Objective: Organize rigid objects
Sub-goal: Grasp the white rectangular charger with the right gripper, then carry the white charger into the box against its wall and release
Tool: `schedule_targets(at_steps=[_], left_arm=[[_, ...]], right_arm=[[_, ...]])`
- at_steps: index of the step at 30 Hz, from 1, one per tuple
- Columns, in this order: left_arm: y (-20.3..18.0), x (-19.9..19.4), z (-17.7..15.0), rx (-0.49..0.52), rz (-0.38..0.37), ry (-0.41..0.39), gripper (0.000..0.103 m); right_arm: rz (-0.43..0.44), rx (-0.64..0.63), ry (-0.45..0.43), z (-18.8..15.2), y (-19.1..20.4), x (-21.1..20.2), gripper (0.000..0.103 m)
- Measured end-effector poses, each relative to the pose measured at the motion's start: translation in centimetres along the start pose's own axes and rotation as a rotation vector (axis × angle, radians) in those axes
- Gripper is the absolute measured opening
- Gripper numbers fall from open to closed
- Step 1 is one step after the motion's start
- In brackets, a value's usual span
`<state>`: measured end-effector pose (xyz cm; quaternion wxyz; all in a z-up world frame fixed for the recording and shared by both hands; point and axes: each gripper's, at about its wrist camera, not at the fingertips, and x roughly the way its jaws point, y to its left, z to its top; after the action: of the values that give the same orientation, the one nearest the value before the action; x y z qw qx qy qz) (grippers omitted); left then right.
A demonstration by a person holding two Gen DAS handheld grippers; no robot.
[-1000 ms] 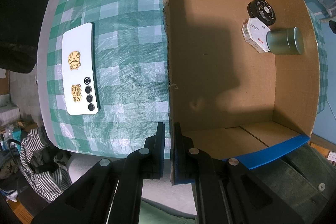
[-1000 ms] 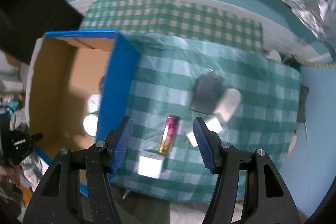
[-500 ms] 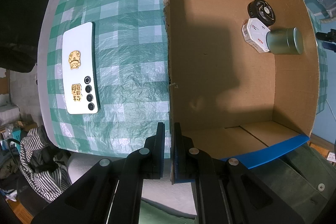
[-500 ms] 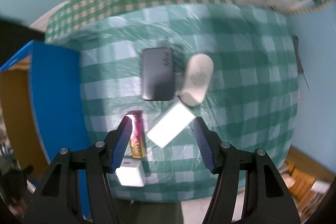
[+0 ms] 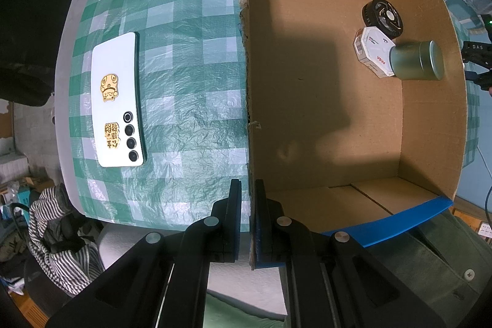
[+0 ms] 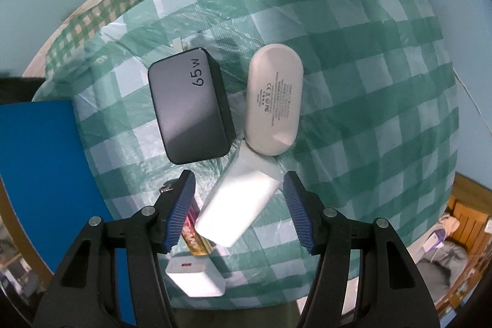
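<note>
The cardboard box point(image 5: 323, 100) sits on the bench point(image 5: 184, 76), its matte brown wall pinched by the left gripper point(image 5: 248, 223), whose fingers are closed together on the torn edge; I judge that hold should stay firm so the box does not slide during loading. Inside, at the far side, lie a dull metal tin point(image 5: 415, 60) on its side, a white eight-sided pack point(image 5: 373, 51) touching it and a black round fan point(image 5: 382, 13) just behind. On the crinkled green-checked plastic cover a flat white phone point(image 5: 118, 100) rests well apart from the box. The right gripper point(image 6: 238, 206) hangs with fingers wide apart around a smooth white rectangular block point(image 6: 238, 205), likely the next pick: centre it, square the ribbed blue pads to its long sides, then close. It touches a rounded white case point(image 6: 275, 100); a boxy black charger point(image 6: 190, 103) lies beside
</note>
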<state>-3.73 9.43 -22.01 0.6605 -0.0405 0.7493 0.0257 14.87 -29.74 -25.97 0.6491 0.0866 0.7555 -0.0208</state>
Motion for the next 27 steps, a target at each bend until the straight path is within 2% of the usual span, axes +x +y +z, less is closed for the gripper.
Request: schedule_targets(at_steps=[1, 3, 8, 9, 11, 27], left_arm=[[0.0, 0.0, 0.0, 0.0, 0.0, 0.0, 0.007], [0.0, 0.0, 0.0, -0.002, -0.001, 0.0, 0.007], [0.0, -0.1, -0.1, -0.006, -0.005, -0.001, 0.007], [0.1, 0.0, -0.2, -0.007, -0.005, -0.001, 0.007], [0.1, 0.0, -0.2, -0.008, -0.005, 0.0, 0.007], [0.0, 0.0, -0.4, -0.001, -0.002, -0.001, 0.007]], right_arm=[[-0.002, -0.004, 0.002, -0.1, 0.1, 0.1, 0.059], [-0.007, -0.023, 0.012, 0.0, 0.2, 0.6, 0.045], [-0.044, -0.129, 0.012, -0.4, 1.0, 0.9, 0.038], [-0.056, -0.155, 0.007, -0.5, 1.2, 0.9, 0.033], [-0.07, -0.199, 0.012, -0.5, 1.6, 1.1, 0.029], [-0.094, -0.347, -0.011, -2.3, 3.9, 1.1, 0.027]])
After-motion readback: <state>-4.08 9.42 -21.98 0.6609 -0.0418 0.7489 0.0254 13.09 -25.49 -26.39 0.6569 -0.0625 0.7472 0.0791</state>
